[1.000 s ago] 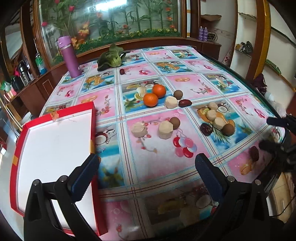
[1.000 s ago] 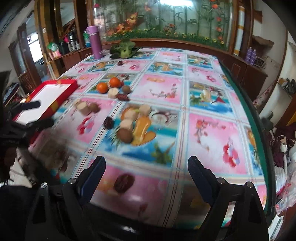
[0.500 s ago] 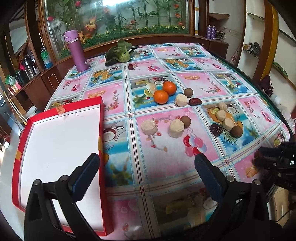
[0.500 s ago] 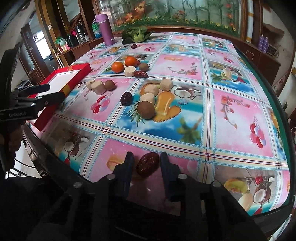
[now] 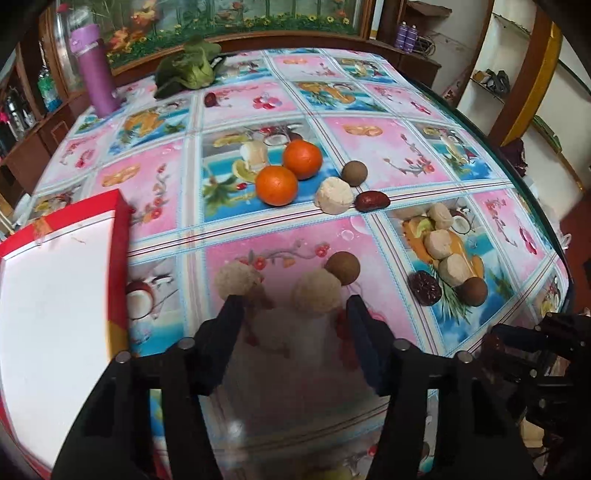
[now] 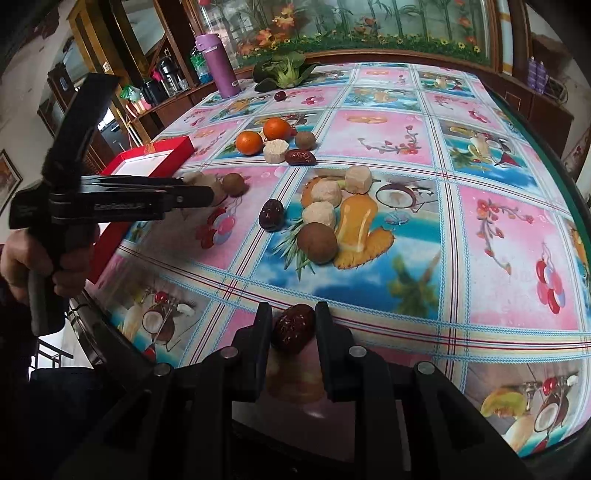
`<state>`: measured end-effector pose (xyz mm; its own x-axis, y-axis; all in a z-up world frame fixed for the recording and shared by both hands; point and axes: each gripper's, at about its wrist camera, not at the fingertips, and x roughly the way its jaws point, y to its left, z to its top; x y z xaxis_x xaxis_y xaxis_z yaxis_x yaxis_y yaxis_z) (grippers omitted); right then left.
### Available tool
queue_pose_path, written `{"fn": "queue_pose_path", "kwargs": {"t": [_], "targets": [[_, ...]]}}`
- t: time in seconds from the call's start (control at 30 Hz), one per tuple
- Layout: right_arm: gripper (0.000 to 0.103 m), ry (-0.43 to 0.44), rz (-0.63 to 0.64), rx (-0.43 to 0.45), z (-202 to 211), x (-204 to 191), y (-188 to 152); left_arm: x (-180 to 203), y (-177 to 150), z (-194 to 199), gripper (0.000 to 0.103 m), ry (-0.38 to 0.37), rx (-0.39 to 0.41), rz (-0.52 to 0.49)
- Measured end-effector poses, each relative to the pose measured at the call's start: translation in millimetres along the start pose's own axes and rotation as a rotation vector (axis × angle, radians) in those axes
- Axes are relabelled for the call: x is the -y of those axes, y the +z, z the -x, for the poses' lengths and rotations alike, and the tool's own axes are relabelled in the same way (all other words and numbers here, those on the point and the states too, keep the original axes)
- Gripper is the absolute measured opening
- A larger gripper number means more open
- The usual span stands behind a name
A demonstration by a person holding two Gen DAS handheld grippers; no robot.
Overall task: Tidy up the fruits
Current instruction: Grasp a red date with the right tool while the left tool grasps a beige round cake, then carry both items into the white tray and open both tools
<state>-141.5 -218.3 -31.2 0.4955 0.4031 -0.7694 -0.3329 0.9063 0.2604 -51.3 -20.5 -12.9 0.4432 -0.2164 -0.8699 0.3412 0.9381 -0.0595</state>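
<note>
Both tongs near table edge [image 6: 122,254]; right tongs [image 6: 293,319] grip date [image 6: 293,328].

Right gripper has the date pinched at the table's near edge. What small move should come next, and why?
Probably lift the right gripper and carry it left toward the red tray. It is shut on the red date, and the tray looks empty. The left gripper is open near a beige piece, so pass clear of it.

Purple flask [image 5: 94,70] sits at the far edge of the flowery tablecloth [image 5: 388,122] — leafy green veg [image 5: 188,68] just beside it, planted glass tank [image 6: 369,22] behind both.
</note>
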Motion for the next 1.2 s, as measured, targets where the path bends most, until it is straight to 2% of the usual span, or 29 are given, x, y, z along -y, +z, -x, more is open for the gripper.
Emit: {"fn": "queue_pose_path", "kwargs": {"t": [0.07,0.17,0.37,0.63,0.77,0.93,1.03,1.1,1.2], "targets": [[0.022,0.015,-0.008,-0.001,1,3,0,0,3,-7,0.049,0.0,-0.023,0.002],[0.022,0.02,-0.009,-0.003,1,3,1,5,6,-10,0.048,-0.005,-0.018,-0.02],[0.022,0.024,-0.025,-0.001,2,3,2,7,11,-15,0.027,0.001,-0.005,-0.034],[0.022,0.012,-0.045,0.038,12,1,8,5,4,-7,0.027,-0.019,0.022,-0.023],[0.022,0.025,-0.036,0.073,20,-10,22,-4,-8,20,0.027,0.004,0.07,0.006],[0.022,0.088,0.012,0.106,11,-46,56,-33,-32,75,0.027,0.054,0.168,0.075],[0.022,0.144,0.066,0.104,-8,-83,77,-59,-50,101,0.027,0.132,0.211,0.131],[0.022,0.185,0.09,0.085,-25,-110,90,-78,-62,111,0.028,0.191,0.222,0.166],[0.022,0.27,0.119,0.052,-54,-152,107,-111,-80,119,0.028,0.234,0.222,0.244]]}}
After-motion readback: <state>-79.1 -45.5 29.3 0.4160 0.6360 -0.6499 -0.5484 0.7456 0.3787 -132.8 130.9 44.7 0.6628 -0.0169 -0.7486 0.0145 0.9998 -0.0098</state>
